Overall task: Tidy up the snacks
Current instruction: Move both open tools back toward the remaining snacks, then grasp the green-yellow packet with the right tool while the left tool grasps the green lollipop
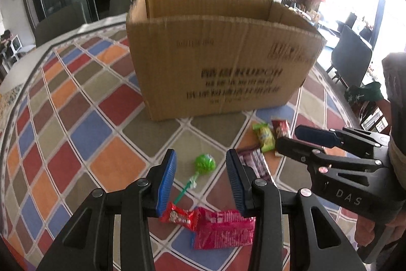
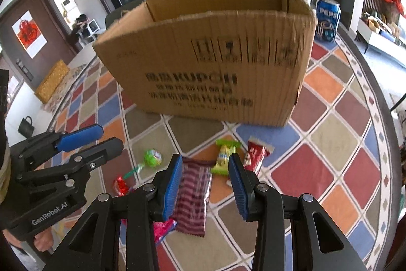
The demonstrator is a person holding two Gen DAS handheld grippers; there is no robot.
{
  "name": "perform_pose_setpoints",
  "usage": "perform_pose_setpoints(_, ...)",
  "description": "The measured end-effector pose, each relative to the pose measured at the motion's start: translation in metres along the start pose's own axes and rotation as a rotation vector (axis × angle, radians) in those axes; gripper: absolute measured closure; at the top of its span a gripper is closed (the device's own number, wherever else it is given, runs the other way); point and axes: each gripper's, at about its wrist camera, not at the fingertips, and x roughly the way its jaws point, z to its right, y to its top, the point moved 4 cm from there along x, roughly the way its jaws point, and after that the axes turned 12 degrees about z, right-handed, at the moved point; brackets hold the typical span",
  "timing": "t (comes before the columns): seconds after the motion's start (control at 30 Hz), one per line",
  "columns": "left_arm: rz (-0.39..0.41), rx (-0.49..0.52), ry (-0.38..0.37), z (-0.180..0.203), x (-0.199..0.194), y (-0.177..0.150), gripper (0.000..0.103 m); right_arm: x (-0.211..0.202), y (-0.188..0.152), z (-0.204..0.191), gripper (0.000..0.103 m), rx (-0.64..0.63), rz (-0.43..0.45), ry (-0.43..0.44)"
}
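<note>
Cardboard box awaiting snacks; both hand-held grippers, left and right, apart, empty; next: close on lollipop.

Box sits ahead of both grippers on the table, can behind its right corner. Left gripper: lollipop between the jaws, two packets under them, just nearer than the tips. Right gripper: striped packet between the jaws, toward the left one; two small bars just past the tips, side by side, short of the box.
</note>
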Motion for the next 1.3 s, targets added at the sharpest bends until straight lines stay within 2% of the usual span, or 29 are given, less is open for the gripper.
perform_pose_setpoints(0.27,-0.043,-0.007,-0.013,0.001,0.016,-0.017,0.063,0.011,-0.01,0.004,0.064,0.002,-0.015,0.006)
perform_pose_setpoints(0.73,-0.089,-0.025,-0.035,0.0,0.044,-0.025,0.064,0.039,-0.011,0.01,0.064,0.009,-0.043,-0.006)
perform_pose_setpoints(1.1,-0.111,-0.016,-0.043,0.005,0.061,-0.025,0.073,0.058,-0.01,0.013,0.064,0.012,-0.065,-0.017)
perform_pose_setpoints(1.3,-0.114,-0.014,-0.043,0.005,0.068,-0.025,0.077,0.063,-0.011,0.015,0.069,-0.005,-0.071,-0.033)
